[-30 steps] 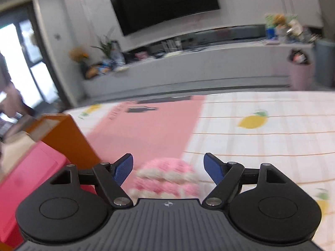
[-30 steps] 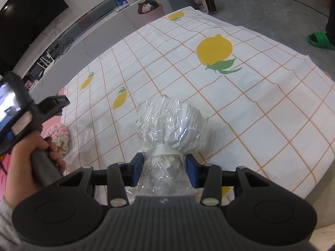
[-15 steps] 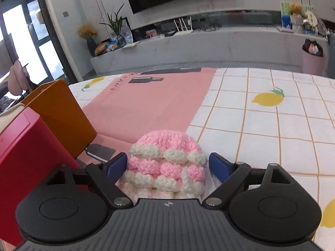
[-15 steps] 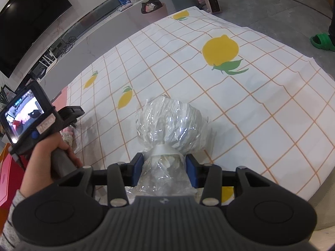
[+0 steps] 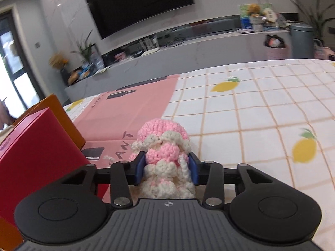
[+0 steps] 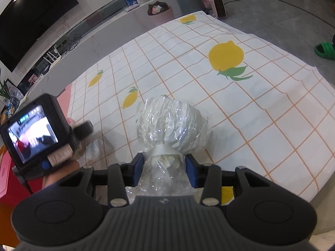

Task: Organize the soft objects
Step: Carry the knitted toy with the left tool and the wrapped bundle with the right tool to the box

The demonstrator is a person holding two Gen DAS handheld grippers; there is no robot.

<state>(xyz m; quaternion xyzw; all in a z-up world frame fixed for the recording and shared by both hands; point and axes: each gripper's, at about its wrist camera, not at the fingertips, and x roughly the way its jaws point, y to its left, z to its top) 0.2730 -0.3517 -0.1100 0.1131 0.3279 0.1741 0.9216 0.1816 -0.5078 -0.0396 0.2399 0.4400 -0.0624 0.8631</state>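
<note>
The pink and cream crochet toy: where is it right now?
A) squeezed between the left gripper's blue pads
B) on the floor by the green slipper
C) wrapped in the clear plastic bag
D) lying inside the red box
A: the left gripper has closed its blue pads against both sides of the crochet toy.

Pink-and-cream crochet toy [image 5: 165, 146], lemon-printed orange-checked white cloth [image 5: 261, 108], red box [image 5: 35, 154]

The right gripper [image 6: 164, 168] pinches the tied neck of a clear plastic bag [image 6: 170, 123]. The puffy bag rests on a white cloth [image 6: 261, 113] with orange lines and yellow lemons. On the left, a hand [image 6: 56, 173] holds the left gripper [image 6: 37, 133], whose small screen glows.
</note>
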